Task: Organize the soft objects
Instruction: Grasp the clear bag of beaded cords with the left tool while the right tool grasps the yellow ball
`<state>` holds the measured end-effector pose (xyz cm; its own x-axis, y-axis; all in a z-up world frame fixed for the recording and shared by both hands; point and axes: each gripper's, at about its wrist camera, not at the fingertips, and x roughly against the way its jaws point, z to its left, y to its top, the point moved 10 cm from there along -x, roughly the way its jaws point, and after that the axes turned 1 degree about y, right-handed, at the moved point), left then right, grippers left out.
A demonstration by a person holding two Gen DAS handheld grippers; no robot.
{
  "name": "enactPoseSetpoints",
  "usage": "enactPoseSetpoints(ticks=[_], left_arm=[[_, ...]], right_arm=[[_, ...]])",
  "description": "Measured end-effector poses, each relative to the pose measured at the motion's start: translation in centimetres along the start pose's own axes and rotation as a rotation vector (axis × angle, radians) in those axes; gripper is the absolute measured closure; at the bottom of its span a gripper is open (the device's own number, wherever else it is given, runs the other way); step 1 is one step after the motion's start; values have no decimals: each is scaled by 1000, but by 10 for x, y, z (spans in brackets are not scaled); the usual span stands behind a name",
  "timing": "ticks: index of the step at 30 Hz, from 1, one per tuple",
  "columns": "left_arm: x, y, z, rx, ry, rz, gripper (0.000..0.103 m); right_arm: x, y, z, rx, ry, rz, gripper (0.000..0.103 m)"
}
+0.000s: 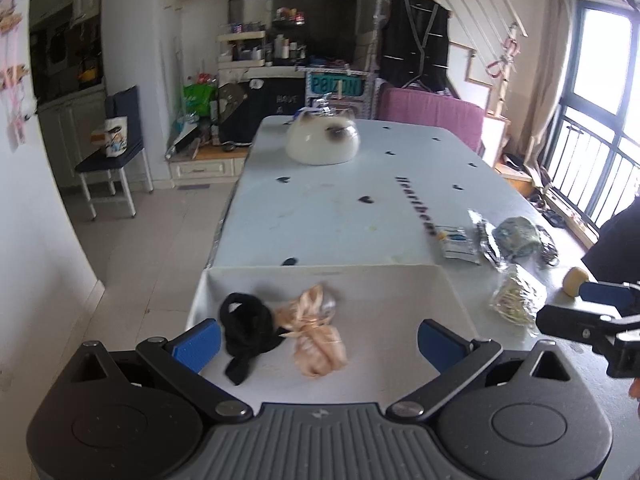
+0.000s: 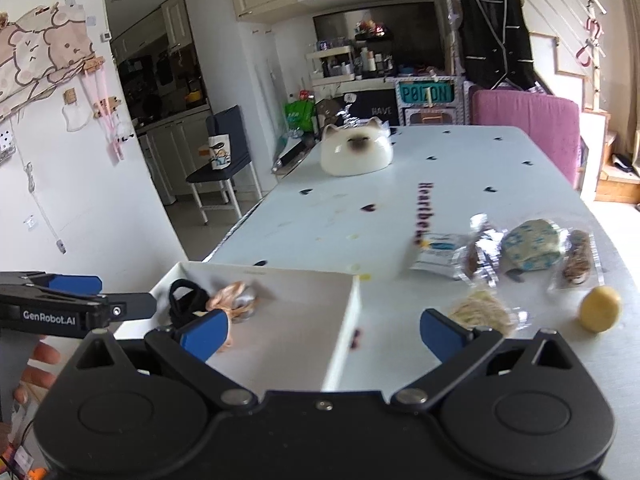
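Observation:
A white tray (image 1: 380,300) stands at the table's near end. In it lie a black fabric loop (image 1: 244,328) and a peach satin scrunchie (image 1: 316,340), side by side. My left gripper (image 1: 316,344) hovers over them, open, touching neither. In the right wrist view the tray wall (image 2: 344,332) runs between the wide-open fingers of my right gripper (image 2: 322,336), which hold nothing. To the tray's right lie a bagged beige bundle (image 2: 480,312), a yellow round sponge (image 2: 600,308) and a bagged blue-patterned cloth (image 2: 532,250).
A white cat-shaped cushion (image 1: 322,142) sits at the far end of the table (image 1: 340,208). A white packet (image 2: 436,256) and two foil-edged bags lie near the blue-patterned cloth. A chair (image 1: 116,152) stands left of the table, a purple seat (image 1: 432,112) beyond it.

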<state>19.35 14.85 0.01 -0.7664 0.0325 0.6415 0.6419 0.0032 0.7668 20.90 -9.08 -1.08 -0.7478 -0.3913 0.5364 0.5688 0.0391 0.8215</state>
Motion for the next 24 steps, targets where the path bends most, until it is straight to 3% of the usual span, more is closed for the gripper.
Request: enactPoseSetpoints(ticks=[20,24], left_arm=[[-6,21,-127,-71,-140,-66,0],[-11,25,-158,-139,-168,-88,0]], right_arm=[[57,-1,-149,-93,-177,-85,0],[60,-3,-179,-124,-212,-92,0]])
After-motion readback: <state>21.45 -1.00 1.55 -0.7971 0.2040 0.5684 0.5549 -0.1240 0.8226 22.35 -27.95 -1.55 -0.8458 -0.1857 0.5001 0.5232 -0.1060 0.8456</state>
